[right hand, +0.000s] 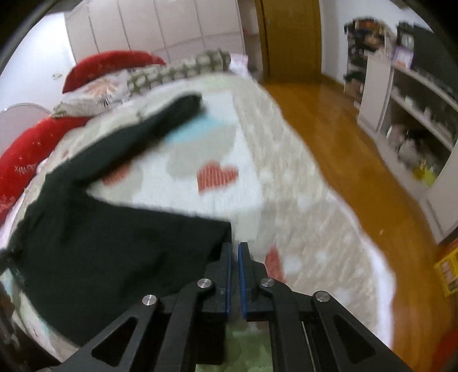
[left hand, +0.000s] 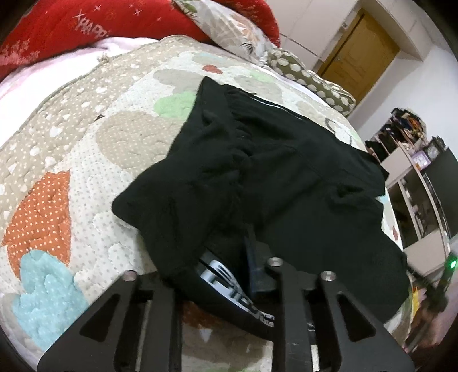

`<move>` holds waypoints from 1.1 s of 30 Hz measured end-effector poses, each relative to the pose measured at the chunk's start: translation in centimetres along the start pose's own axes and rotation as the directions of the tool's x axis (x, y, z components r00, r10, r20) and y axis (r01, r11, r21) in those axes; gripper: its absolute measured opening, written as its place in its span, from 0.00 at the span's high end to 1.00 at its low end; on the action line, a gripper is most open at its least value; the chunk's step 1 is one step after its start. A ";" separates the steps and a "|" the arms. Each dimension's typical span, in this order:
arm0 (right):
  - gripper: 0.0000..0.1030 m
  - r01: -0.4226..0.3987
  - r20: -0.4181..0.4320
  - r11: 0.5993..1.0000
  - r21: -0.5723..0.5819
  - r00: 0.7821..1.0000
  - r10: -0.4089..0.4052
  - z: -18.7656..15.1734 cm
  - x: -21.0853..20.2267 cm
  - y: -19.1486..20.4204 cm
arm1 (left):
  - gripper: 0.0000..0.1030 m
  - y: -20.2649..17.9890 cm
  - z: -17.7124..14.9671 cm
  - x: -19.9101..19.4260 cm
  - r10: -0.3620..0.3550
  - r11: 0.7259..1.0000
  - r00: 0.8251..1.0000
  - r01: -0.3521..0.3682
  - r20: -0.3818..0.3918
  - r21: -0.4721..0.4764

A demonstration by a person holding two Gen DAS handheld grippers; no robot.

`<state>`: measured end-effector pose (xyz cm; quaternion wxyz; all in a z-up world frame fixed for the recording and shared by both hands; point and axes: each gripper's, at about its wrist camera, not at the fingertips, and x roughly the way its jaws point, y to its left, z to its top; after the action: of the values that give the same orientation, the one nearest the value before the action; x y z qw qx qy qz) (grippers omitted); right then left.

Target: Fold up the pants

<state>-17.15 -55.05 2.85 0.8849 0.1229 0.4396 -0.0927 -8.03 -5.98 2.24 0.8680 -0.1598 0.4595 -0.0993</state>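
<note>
Black pants (left hand: pixel 274 177) lie bunched on a patterned quilt (left hand: pixel 71 160). In the left wrist view, my left gripper (left hand: pixel 229 257) is buried in the near edge of the pants. Cloth drapes over its fingers, and a white printed logo (left hand: pixel 229 283) shows between them. It looks shut on the fabric. In the right wrist view, the pants (right hand: pixel 108 234) spread at the left, with one leg reaching toward the pillows. My right gripper (right hand: pixel 234 249) is nearly closed with a thin gap and empty, just right of the pants' corner.
Red blanket (left hand: pixel 86 25) and floral pillows (left hand: pixel 229 25) lie at the head of the bed. The wooden floor (right hand: pixel 343 143), a door (right hand: pixel 289 37) and white shelves (right hand: pixel 415 94) are to the right of the bed edge.
</note>
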 end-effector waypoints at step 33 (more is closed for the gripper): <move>0.62 -0.138 0.043 0.984 -0.116 0.989 0.144 5.1 0.1 6.7 | 0.24 2.9 1.8 -6.8 0.077 0.994 0.986 -0.064 0.148 -0.089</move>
<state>-11.35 -50.16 6.65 0.9058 0.1011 0.4114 -0.0080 -10.27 -0.78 7.28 0.8958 -0.1866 0.4016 -0.0367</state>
